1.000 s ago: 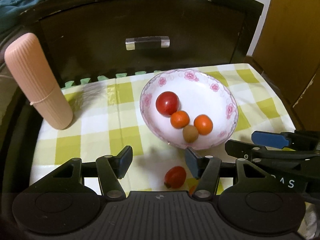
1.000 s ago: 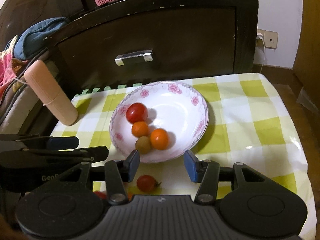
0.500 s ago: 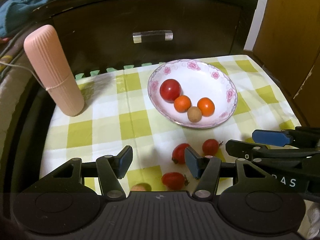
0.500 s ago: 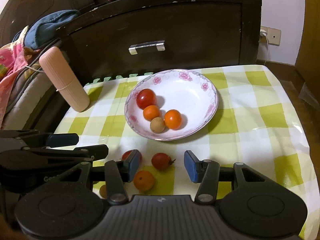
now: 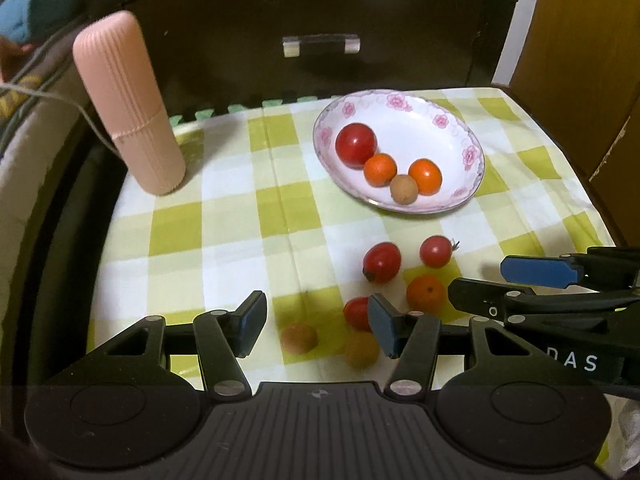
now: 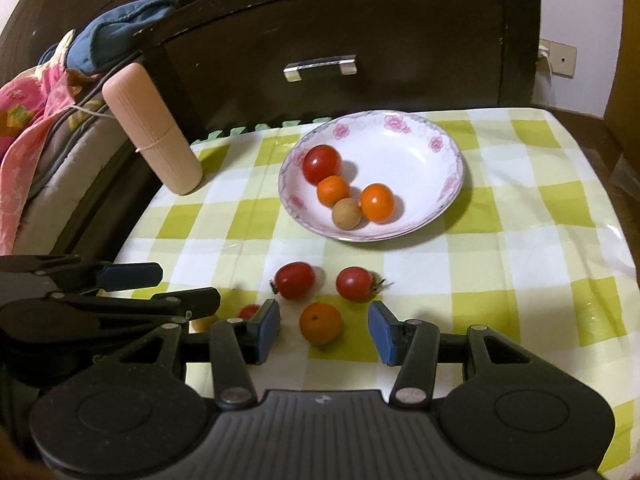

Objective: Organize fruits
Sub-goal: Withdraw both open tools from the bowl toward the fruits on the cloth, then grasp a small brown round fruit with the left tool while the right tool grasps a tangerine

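Observation:
A white floral bowl [image 5: 460, 128] [image 6: 420, 136] on the checked cloth holds a red tomato [image 5: 356, 145], two small oranges [image 5: 380, 169] and a brown longan [image 5: 404, 189]. Loose on the cloth nearer me lie two red tomatoes [image 6: 295, 280] [image 6: 354, 283], an orange [image 6: 321, 322] [image 5: 426, 294], a third tomato [image 5: 357, 313] and two brown longans [image 5: 299, 338]. My left gripper [image 5: 316, 326] is open and empty above the longans. My right gripper [image 6: 323, 330] is open and empty, its jaws either side of the loose orange, above it.
A ribbed pink cylinder [image 5: 128, 104] [image 6: 152, 128] stands at the cloth's left rear. A dark wooden drawer front with a metal handle [image 6: 320, 66] rises behind the table. Bedding lies off the left edge [image 6: 32, 120]. The table drops off at right.
Both grippers have drawn back and up from the bowl, so more loose fruit now shows in front. No fruit has moved. Both stay open.

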A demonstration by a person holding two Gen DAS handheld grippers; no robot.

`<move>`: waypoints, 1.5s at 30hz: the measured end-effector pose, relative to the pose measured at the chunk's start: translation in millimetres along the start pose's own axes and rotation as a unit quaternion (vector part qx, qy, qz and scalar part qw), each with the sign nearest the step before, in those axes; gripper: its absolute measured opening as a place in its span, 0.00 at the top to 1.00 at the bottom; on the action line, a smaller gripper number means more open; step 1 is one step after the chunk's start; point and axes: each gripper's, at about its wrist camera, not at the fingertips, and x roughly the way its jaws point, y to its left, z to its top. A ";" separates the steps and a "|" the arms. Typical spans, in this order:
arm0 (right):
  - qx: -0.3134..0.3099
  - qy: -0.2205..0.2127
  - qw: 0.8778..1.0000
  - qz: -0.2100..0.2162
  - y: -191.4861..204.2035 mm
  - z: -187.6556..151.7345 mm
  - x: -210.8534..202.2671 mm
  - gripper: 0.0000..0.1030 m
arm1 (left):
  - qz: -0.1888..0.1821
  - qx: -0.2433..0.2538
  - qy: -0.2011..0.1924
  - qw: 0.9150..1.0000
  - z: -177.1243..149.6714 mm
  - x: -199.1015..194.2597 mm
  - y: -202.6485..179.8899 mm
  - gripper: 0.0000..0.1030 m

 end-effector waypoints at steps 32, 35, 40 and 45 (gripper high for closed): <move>0.009 0.030 0.999 0.016 -1.9 -3.9 13.9 0.51 | 0.006 -0.020 0.072 0.997 -10.0 48.1 11.7 0.68; 0.017 0.030 0.999 0.008 -9.4 -3.2 14.2 0.51 | 0.006 -0.021 0.072 0.997 -10.5 47.4 11.9 0.68; 0.027 0.035 0.999 -0.005 -20.2 -3.8 17.5 0.51 | -0.002 -0.022 0.067 0.998 -12.1 39.7 12.9 0.68; 0.040 0.032 0.999 -0.013 -30.6 -1.2 18.2 0.51 | -0.009 -0.021 0.067 0.997 -15.6 32.0 13.0 0.68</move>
